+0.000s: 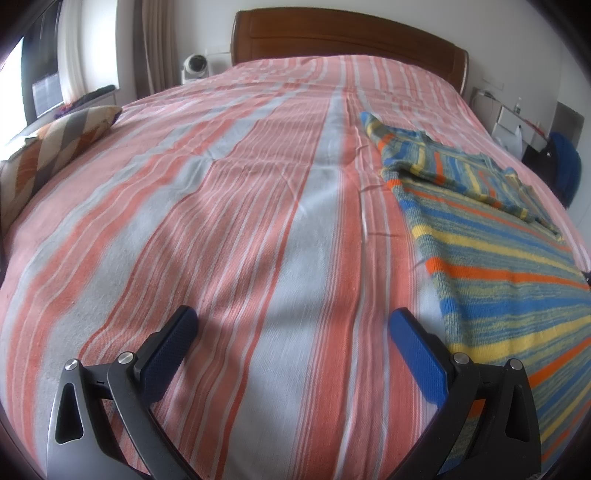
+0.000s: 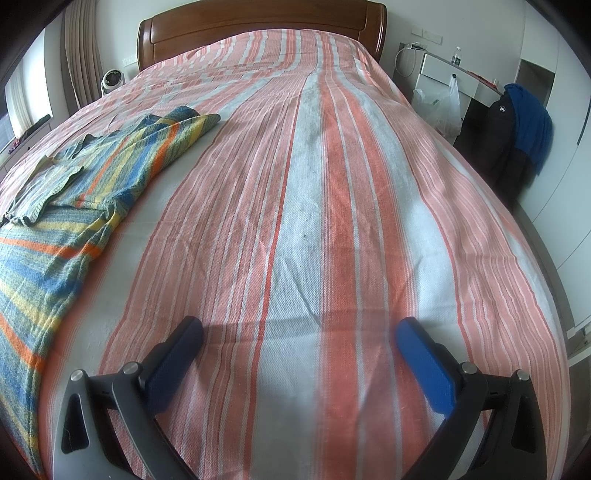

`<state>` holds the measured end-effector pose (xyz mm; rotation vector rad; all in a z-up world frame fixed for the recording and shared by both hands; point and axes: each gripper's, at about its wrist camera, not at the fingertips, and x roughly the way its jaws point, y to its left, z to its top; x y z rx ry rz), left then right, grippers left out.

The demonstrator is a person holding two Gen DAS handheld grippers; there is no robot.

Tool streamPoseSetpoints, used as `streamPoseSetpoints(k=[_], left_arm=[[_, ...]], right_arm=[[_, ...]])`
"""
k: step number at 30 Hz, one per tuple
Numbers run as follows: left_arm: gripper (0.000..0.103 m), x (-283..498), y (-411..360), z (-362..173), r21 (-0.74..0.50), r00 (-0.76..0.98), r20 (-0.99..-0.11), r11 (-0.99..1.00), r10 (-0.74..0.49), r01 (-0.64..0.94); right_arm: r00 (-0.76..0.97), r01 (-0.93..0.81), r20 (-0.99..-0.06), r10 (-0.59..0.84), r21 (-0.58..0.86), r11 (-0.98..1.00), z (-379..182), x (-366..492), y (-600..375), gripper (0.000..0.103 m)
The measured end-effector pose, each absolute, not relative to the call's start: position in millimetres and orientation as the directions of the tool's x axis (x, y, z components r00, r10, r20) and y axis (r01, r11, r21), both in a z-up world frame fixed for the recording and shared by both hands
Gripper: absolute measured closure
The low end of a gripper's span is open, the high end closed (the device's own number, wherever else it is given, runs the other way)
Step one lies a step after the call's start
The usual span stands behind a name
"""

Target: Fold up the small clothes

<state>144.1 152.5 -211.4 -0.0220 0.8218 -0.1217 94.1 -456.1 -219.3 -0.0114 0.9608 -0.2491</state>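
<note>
While both tools hang low over the bedspread (image 1: 258, 229), neither holds anything. From the left wrist view, the left gripper (image 1: 293, 323) has its jaws spread wide, blue pads (image 1: 170, 354) well apart with only pink, orange and pale grey striped cloth between them. Ahead of it and off to its right lies the striped sweater (image 1: 498, 258), knitted in blue, yellow, green and orange; its near hem runs just beside the right-hand finger, and a sleeve or upper part is folded across the body farther forward. Far ahead stands the wooden headboard (image 1: 351, 33), and off to the left a patterned cushion (image 1: 55, 147) rests at the bed's edge.

From the right wrist view, the right gripper (image 2: 299, 332) is likewise wide open above bare bedspread. The same sweater (image 2: 74, 192) sits ahead and to its left, clear of the fingers. Off to the right, beyond the bed, a blue garment (image 2: 530, 118) is draped over something dark, near a white plastic bag (image 2: 443, 103).
</note>
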Motion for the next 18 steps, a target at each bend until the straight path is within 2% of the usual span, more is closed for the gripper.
streamPoseSetpoints(k=[9, 13, 16, 18], left_arm=[[0.0, 145, 154, -210, -0.084, 0.665, -0.734, 0.99, -0.137, 0.111], [0.001, 135, 180, -187, -0.264, 0.627, -0.724, 0.955, -0.288, 0.134], [0.001, 111, 192, -168, -0.349, 0.599, -0.71, 0.924, -0.37, 0.157], [0.001, 90, 186, -163, -0.351, 0.521, -0.753, 0.915, -0.402, 0.198]], right_arm=[[0.546, 0.205, -0.809, -0.216, -0.121, 0.971, -219, 94, -456, 0.0], [0.512, 0.205, -0.834, -0.204, -0.112, 0.972, -216, 96, -456, 0.0], [0.533, 0.149, -0.843, -0.072, 0.009, 0.989, -196, 79, -446, 0.0], [0.574, 0.088, -0.817, 0.056, 0.129, 0.988, -178, 51, -432, 0.0]])
